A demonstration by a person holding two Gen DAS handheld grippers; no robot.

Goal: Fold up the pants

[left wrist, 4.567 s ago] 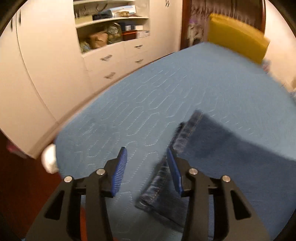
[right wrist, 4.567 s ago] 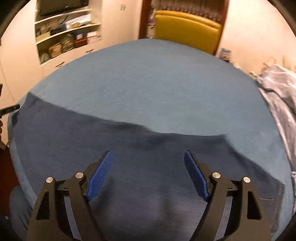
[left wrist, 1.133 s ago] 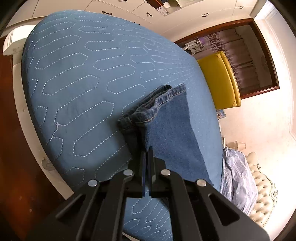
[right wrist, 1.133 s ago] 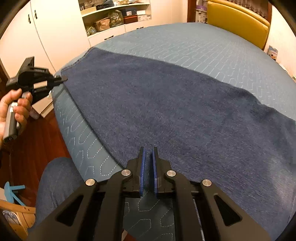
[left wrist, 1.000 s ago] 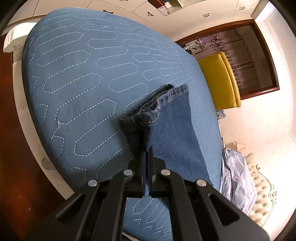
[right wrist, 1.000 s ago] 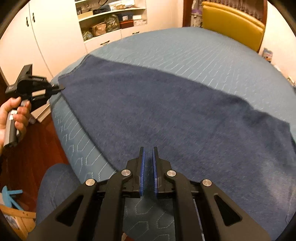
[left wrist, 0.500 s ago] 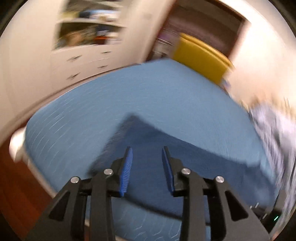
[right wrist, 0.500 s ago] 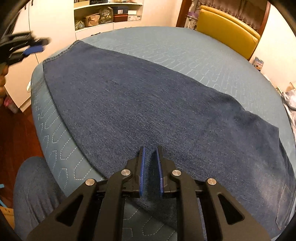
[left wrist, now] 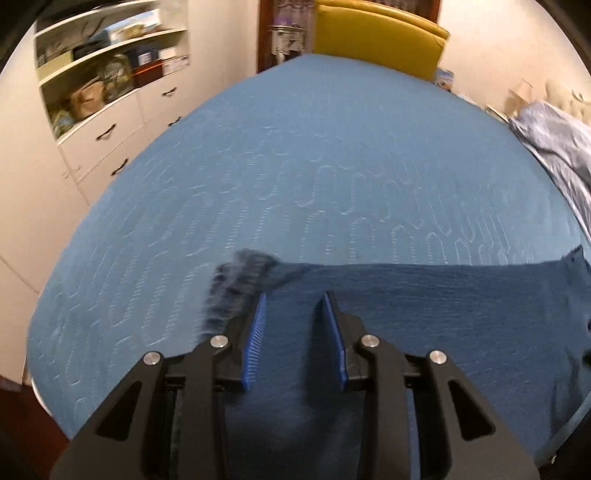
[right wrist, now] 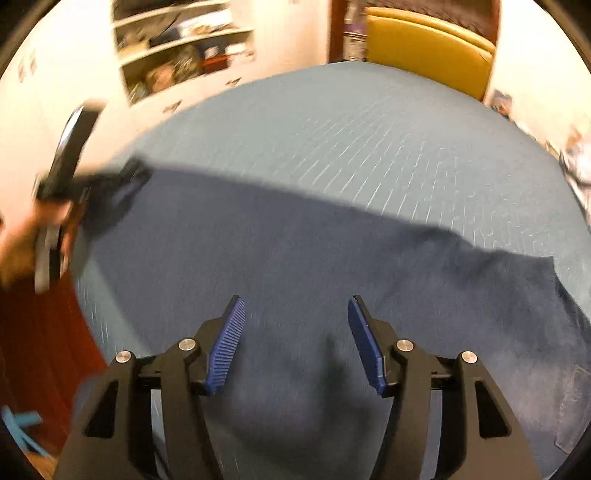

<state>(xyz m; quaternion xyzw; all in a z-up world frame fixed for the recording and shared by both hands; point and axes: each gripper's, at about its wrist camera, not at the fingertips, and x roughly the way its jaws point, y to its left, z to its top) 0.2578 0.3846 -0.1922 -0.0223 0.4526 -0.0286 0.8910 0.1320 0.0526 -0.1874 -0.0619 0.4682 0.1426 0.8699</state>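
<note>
Dark blue jeans (left wrist: 424, 295) lie flat across the near side of the bed, hem end (left wrist: 240, 280) at the left. My left gripper (left wrist: 294, 295) hovers over the hem end, open, with nothing pinched between its blue pads. In the right wrist view the jeans (right wrist: 295, 240) stretch from the left to a back pocket (right wrist: 569, 398) at the right. My right gripper (right wrist: 296, 298) is above the middle of the jeans; its jaws are opening and only flat cloth lies below. The left gripper (right wrist: 70, 155), held in a hand, is blurred at the left.
The quilted blue bedspread (left wrist: 332, 147) covers the bed. A yellow headboard (left wrist: 376, 33) stands at the far end. White drawers and shelves (left wrist: 110, 122) line the left wall. Crumpled pale bedding (left wrist: 554, 147) lies at the right. Red wooden floor (right wrist: 37, 332) runs beside the bed's left edge.
Both grippers were shut on the jeans' near edge and have let go and opened. The left gripper rolled upright and swung over the hem end; the right drew back a little.
</note>
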